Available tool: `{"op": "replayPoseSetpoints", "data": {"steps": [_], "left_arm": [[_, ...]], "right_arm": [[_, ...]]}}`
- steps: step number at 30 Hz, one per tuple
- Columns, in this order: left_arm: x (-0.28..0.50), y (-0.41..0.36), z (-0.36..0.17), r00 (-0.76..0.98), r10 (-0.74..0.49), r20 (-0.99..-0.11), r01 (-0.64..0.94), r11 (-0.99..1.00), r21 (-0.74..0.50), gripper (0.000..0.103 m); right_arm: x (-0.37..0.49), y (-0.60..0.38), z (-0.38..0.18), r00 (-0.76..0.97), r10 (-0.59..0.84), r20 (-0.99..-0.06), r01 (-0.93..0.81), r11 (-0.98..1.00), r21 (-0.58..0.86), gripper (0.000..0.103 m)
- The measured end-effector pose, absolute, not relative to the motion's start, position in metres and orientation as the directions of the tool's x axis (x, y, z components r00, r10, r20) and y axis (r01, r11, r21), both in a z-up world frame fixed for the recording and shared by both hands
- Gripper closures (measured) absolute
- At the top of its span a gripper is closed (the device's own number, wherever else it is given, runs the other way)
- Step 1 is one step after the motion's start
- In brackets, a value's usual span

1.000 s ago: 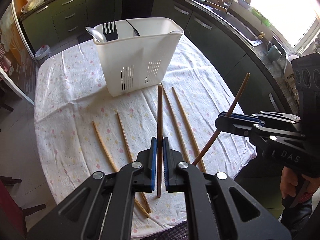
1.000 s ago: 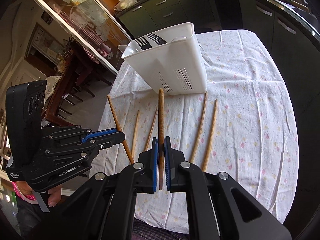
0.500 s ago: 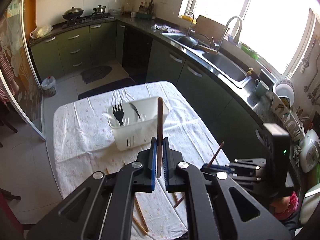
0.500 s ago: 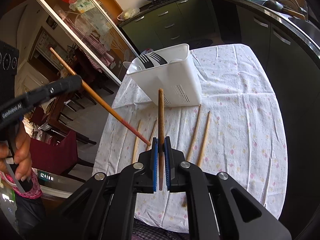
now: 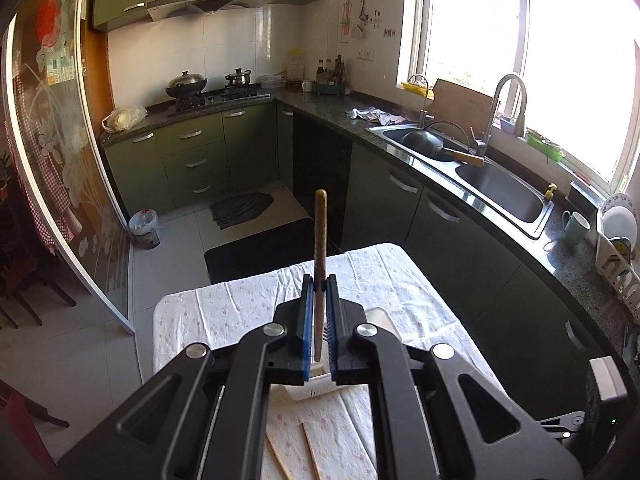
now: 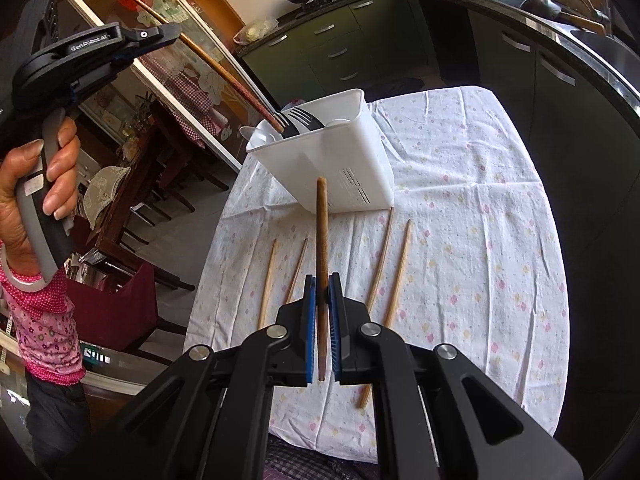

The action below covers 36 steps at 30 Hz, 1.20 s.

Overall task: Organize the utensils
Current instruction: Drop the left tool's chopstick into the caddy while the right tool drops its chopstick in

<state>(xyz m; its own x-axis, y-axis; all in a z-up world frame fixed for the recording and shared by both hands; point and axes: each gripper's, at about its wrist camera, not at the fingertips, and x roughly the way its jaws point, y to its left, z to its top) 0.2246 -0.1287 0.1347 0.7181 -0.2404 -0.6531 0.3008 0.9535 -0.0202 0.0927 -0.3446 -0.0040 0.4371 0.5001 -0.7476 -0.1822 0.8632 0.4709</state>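
Observation:
A white utensil holder (image 6: 340,164) stands on the table with a black fork (image 6: 298,120) and a spoon in it. My left gripper (image 5: 319,284) is shut on a brown chopstick (image 5: 320,240); the right wrist view shows it raised at upper left (image 6: 120,36), its chopstick (image 6: 216,66) slanting down with the tip at the holder's rim. My right gripper (image 6: 322,284) is shut on another brown chopstick (image 6: 322,232), held above the table's near side. Several light chopsticks (image 6: 396,268) lie on the cloth in front of the holder.
The table has a white flowered cloth (image 6: 480,220). Green cabinets and a counter with a sink (image 5: 500,188) run along the right. A glass sliding door (image 5: 60,160) and dark chairs (image 6: 120,300) are on the left.
My left gripper has risen and tilted up, bringing its chopstick tip to the holder's rim. My right gripper has stayed shut on its chopstick and hardly moved.

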Motion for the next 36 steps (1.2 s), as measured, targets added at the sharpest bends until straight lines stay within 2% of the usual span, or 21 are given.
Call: {"op": "replayPoseSetpoints", "data": {"steps": [7,9,11,13,17,22,27,36], "left_arm": [[0.249,-0.129,0.068,0.623,-0.207,-0.755,0.295,0.955,-0.020,0.096],[0.250,-0.125,0.059,0.608,-0.212,-0.765,0.292,0.956,-0.033,0.086],[0.248,-0.119,0.059,0.610,-0.226,-0.760,0.291,0.955,-0.050,0.072],[0.242,-0.112,0.065,0.621,-0.241,-0.746,0.298,0.953,-0.060,0.070],[0.221,-0.102,0.082,0.643,-0.276,-0.715,0.315,0.946,-0.081,0.058],[0.198,-0.093,0.085,0.643,-0.290,-0.709,0.338,0.938,-0.077,0.057],[0.190,-0.087,0.067,0.592,-0.293,-0.751,0.351,0.932,-0.087,0.057],[0.191,-0.083,0.035,0.498,-0.289,-0.818,0.352,0.929,-0.114,0.057]], "right_arm": [[0.098,-0.348,0.022,0.485,0.499,-0.718,-0.198,0.862,0.466,0.096],[0.102,-0.348,0.035,0.508,0.498,-0.703,-0.204,0.862,0.463,0.096],[0.109,-0.348,0.051,0.538,0.497,-0.681,-0.214,0.862,0.460,0.096],[0.118,-0.347,0.070,0.576,0.492,-0.653,-0.224,0.863,0.453,0.096],[0.145,-0.346,0.109,0.661,0.473,-0.582,-0.226,0.866,0.447,0.096],[0.188,-0.339,0.135,0.777,0.361,-0.515,-0.170,0.909,0.380,0.096],[0.238,-0.319,0.109,0.774,0.272,-0.572,-0.107,0.946,0.305,0.096],[0.265,-0.289,0.031,0.655,0.277,-0.703,-0.134,0.958,0.253,0.093]]}}
